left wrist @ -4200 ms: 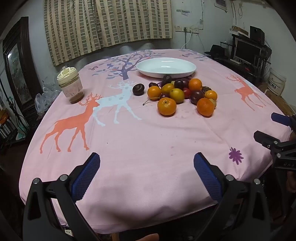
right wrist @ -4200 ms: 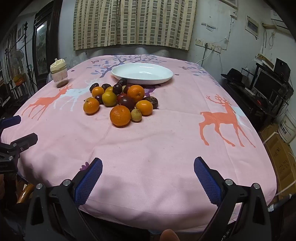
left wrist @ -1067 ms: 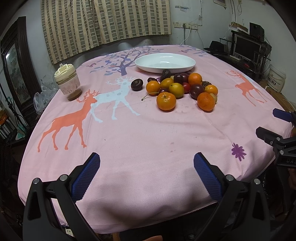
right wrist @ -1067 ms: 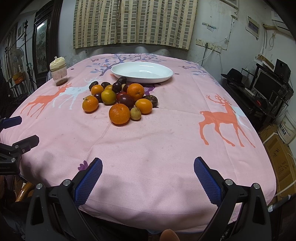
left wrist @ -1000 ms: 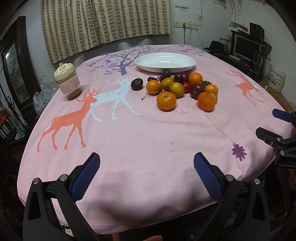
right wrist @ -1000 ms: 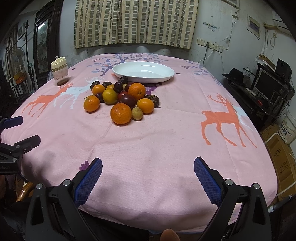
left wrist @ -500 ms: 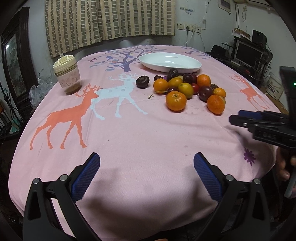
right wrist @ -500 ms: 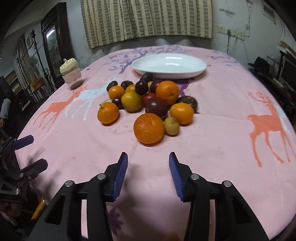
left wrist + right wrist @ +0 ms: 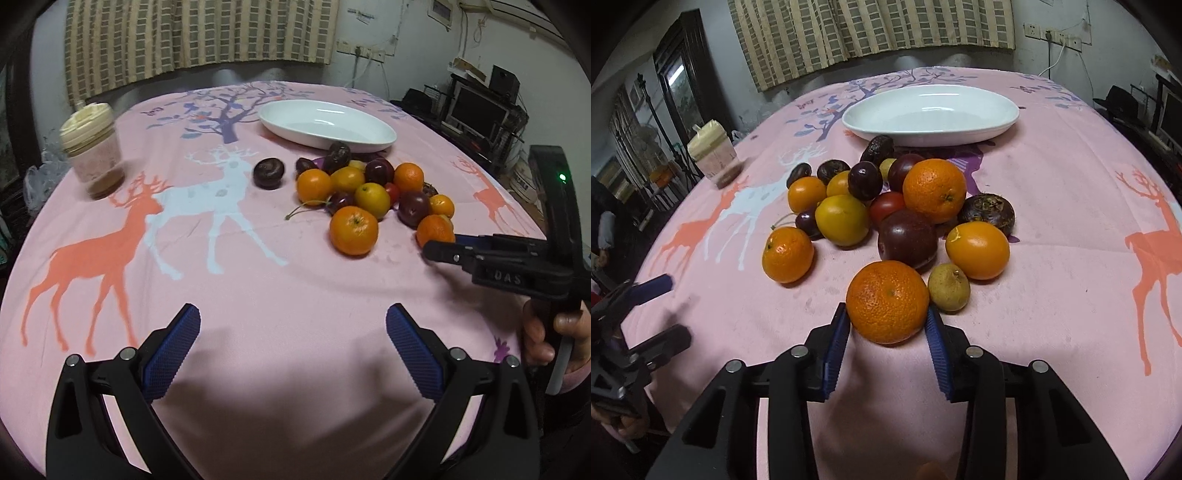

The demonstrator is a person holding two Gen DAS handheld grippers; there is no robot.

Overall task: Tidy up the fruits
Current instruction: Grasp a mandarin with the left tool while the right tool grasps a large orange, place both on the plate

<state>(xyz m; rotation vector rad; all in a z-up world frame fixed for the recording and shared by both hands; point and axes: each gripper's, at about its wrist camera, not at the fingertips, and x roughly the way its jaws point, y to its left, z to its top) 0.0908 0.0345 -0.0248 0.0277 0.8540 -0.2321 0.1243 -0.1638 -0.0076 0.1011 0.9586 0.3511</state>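
Observation:
A pile of fruit [image 9: 897, 206] lies on the pink deer tablecloth: oranges, yellow fruit, dark plums. An empty white oval dish [image 9: 931, 114] stands just behind it. My right gripper [image 9: 887, 321] has its blue pads on both sides of the nearest orange [image 9: 887, 301], which rests on the cloth at the pile's front; the pads touch or nearly touch it. In the left wrist view the right gripper [image 9: 439, 249] reaches that orange [image 9: 434, 229] from the right. My left gripper [image 9: 293, 339] is open and empty, low over the cloth in front of the pile [image 9: 369, 192].
A lidded jar [image 9: 92, 155] stands at the table's left. A lone dark plum [image 9: 268, 172] lies left of the pile. A small green-yellow fruit [image 9: 948, 287] touches the gripped orange's right side. Shelves and a monitor [image 9: 476, 107] stand to the right.
My right gripper has moved forward to the pile and narrowed its jaws around the nearest orange. My left gripper has moved forward over the cloth, still open.

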